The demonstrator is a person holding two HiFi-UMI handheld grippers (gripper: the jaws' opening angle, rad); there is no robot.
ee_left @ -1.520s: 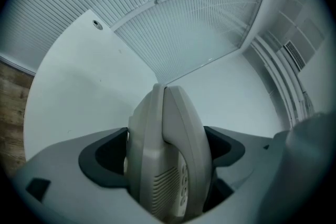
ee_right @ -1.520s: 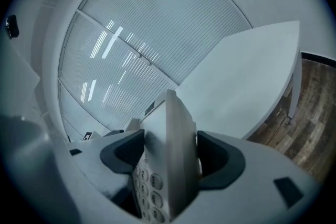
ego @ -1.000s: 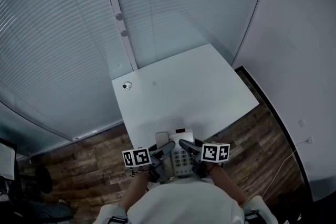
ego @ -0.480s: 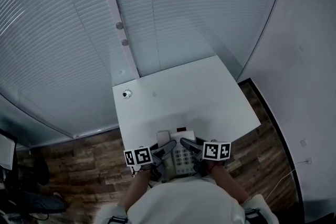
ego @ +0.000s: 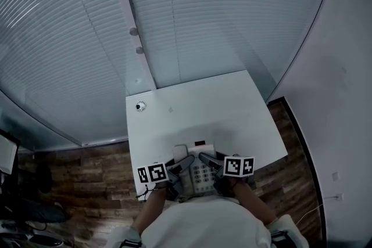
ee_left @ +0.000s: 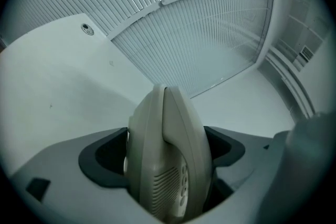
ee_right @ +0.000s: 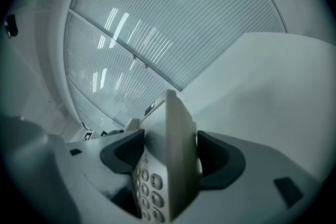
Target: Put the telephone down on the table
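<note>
A pale grey desk telephone (ego: 199,171) with a keypad is held over the near edge of the white table (ego: 197,110), close to my body. My left gripper (ego: 187,161) is shut on its left side, where the handset (ee_left: 168,160) fills the space between the jaws. My right gripper (ego: 204,157) is shut on the right side of the telephone (ee_right: 167,165), its number keys showing low between the jaws. In the head view I cannot tell whether the telephone's base touches the tabletop.
A small round dark fitting (ego: 139,105) sits at the table's far left corner. Slatted blinds (ego: 192,14) cover the wall behind the table. A grey wall (ego: 343,96) runs along the right, with wooden floor (ego: 87,177) on both sides.
The table has shifted slightly in the head view as the head moved. Both grippers still hold the telephone in the same place at the table's near edge.
</note>
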